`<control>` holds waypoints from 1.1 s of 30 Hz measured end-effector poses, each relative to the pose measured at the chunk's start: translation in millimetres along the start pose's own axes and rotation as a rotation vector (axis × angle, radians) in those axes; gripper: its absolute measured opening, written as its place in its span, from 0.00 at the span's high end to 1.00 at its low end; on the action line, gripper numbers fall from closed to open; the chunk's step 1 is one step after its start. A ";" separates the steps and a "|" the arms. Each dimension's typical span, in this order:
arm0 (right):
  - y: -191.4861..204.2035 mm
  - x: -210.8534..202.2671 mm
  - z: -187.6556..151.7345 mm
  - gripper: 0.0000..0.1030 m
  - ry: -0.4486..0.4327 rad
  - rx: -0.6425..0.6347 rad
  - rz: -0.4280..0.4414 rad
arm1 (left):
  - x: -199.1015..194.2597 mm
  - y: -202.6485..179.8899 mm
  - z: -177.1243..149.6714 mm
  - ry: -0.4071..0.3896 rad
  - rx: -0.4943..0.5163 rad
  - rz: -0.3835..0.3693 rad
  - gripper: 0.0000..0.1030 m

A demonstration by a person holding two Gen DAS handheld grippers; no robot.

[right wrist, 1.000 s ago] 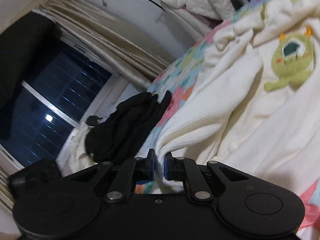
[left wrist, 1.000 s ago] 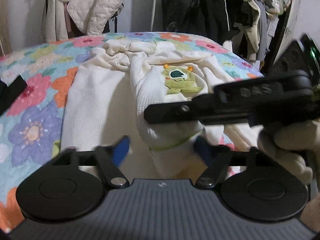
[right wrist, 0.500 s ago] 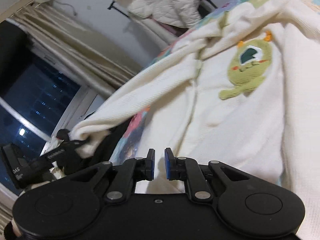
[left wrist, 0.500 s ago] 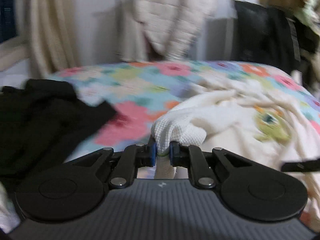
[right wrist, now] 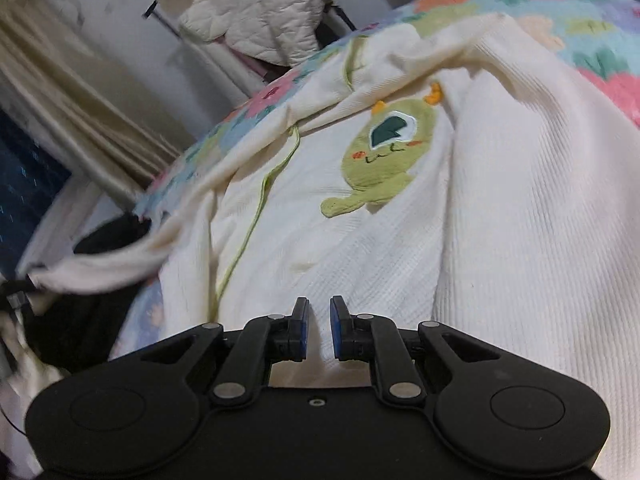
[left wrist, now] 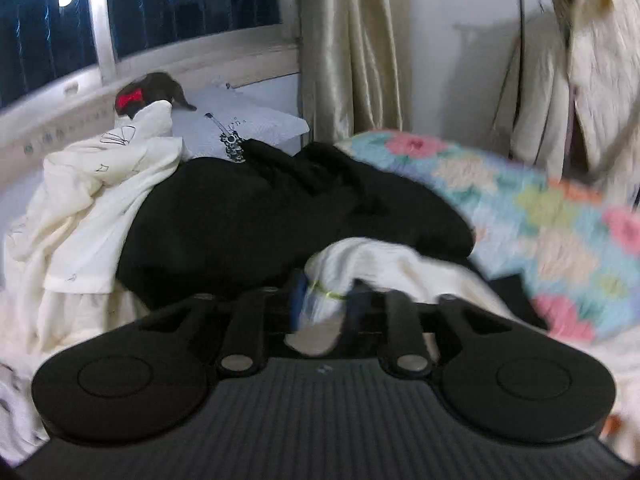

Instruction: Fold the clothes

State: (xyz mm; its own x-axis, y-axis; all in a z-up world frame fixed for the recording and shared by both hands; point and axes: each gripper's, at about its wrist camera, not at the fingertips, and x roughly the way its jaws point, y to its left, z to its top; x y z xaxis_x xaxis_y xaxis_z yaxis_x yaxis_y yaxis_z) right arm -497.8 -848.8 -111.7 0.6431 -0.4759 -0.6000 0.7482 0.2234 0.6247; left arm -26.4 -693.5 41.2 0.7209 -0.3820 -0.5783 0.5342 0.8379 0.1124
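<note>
1. On the floral bedspread (right wrist: 592,16) lies the cream ribbed top (right wrist: 520,208), spread with its green one-eyed monster patch (right wrist: 384,156) facing up; one sleeve (right wrist: 120,256) is stretched out sideways from the patch, off toward the window side.
2. The left gripper (left wrist: 324,300) has that sleeve's cuff (left wrist: 340,264) pinched between its blue pads, at the green-stitched hem, though the view is blurred.
3. The right gripper (right wrist: 319,320) hovers just below the patch, over the body of the top, its tongs parted by a narrow gap with nothing between them that I can make out.
4. Beyond the cuff, away from the patch, sits a heap of black clothing (left wrist: 280,208) and a crumpled cream sheet (left wrist: 88,200) with line drawings.
5. Risk, as I judge it: the sleeve is taut, so a harder pull could drag the whole top across the bedspread and skew the patch side, spoiling any fold line; a slipping cuff would drop onto the black heap and tangle.
6. Nothing pins the body, so it may bunch.
7. Writing: none legible. A small mark on the left gripper's ridged body is too faint to read.
</note>
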 end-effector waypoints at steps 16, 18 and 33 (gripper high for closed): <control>34.1 -37.5 -25.4 0.65 0.077 -0.017 0.155 | -131.1 -112.1 -159.0 0.286 0.349 -0.575 0.47; 42.5 -35.4 -30.0 0.62 0.113 -0.050 0.161 | -140.8 -121.2 -170.8 0.284 0.405 -0.620 0.42; 62.0 -48.1 -38.1 0.97 0.042 -0.185 0.171 | -197.6 -174.2 -253.1 0.130 0.846 -0.812 0.68</control>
State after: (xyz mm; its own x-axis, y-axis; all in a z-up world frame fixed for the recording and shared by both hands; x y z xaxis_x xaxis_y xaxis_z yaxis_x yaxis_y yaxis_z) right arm -476.1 -779.6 -63.1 0.7661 -0.3829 -0.5161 0.6427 0.4516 0.6189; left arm -373.6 -665.3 -68.7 0.0107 -0.6007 -0.7994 0.9736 -0.1760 0.1453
